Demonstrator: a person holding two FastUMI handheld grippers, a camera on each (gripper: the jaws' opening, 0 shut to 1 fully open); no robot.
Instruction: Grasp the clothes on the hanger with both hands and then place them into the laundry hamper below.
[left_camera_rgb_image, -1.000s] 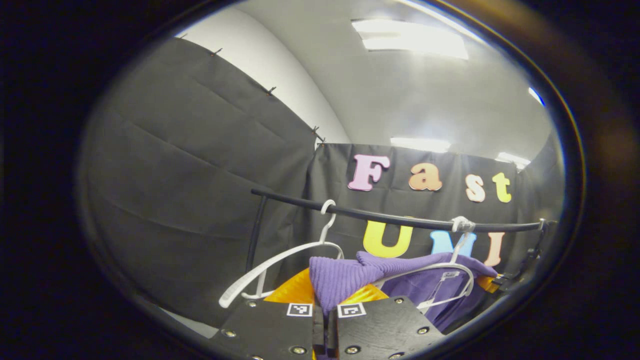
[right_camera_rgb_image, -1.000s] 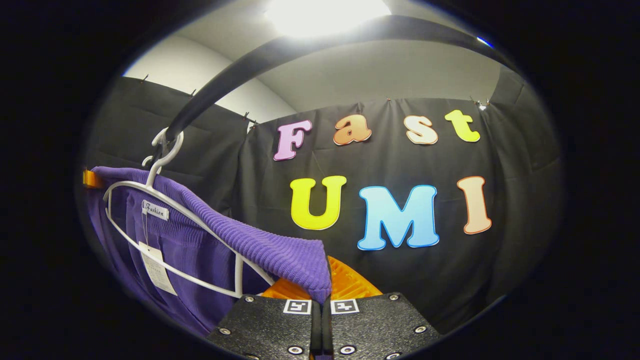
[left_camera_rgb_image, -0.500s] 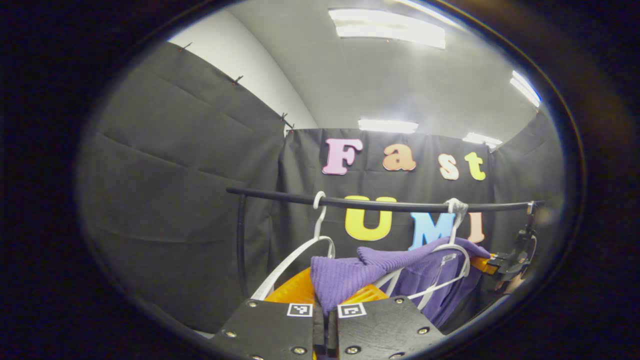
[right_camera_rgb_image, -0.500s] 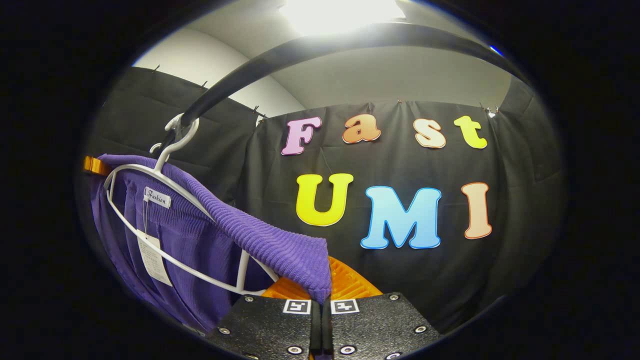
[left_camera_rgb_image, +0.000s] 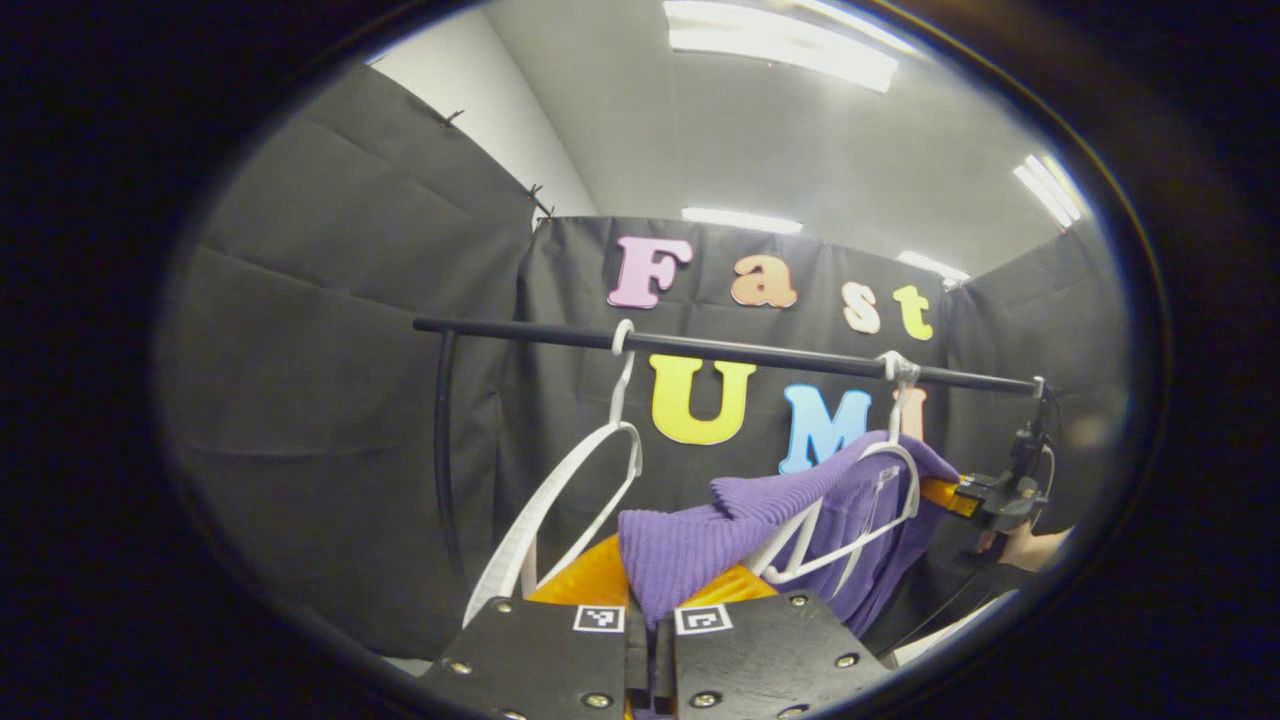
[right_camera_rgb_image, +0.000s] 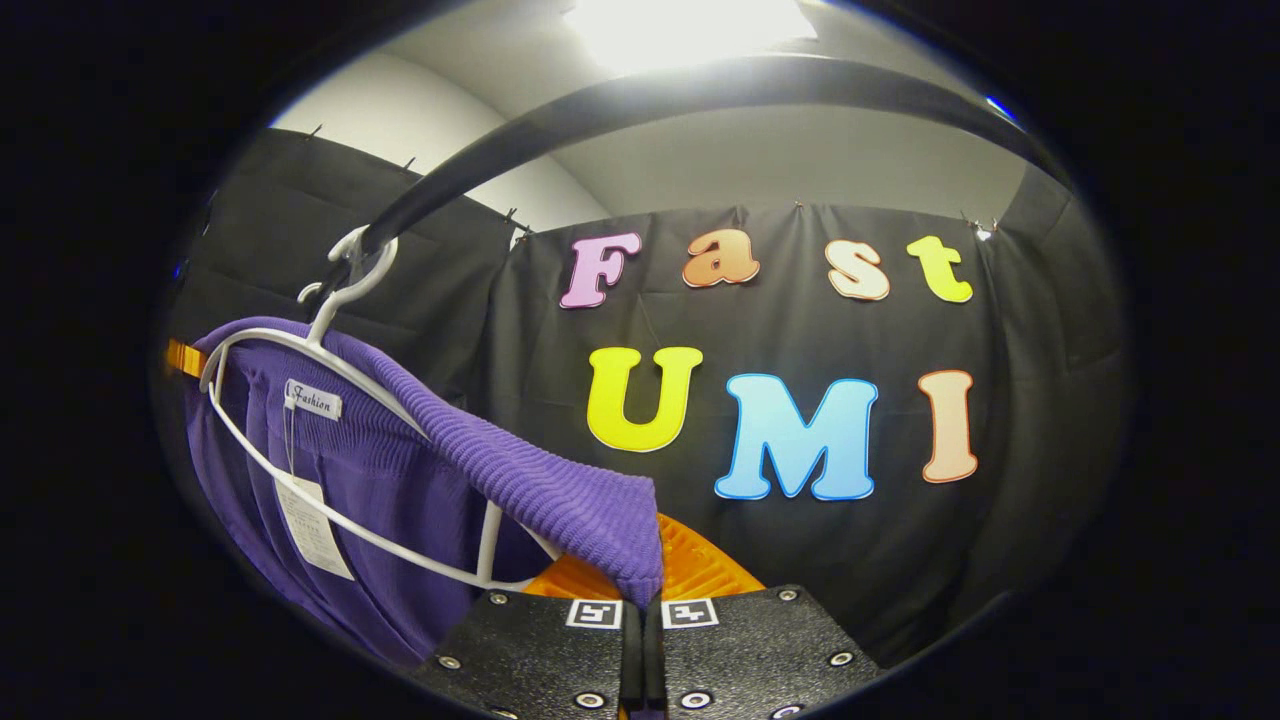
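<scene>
The purple ribbed knit garment (left_camera_rgb_image: 760, 505) hangs on a white plastic hanger (left_camera_rgb_image: 860, 505) hooked over the black horizontal rail (left_camera_rgb_image: 720, 347) — its weave runs in fine raised cords, with a white neck label and a paper tag (right_camera_rgb_image: 312, 512) dangling inside. The left gripper (left_camera_rgb_image: 650, 610) is clamped together on one shoulder of the knit, which bunches into a thick fold above its fingers. The right gripper (right_camera_rgb_image: 642, 600) is likewise pinched on the other shoulder — the cloth stretches taut from the hanger. An empty white hanger (left_camera_rgb_image: 560, 500) hangs beside it.
</scene>
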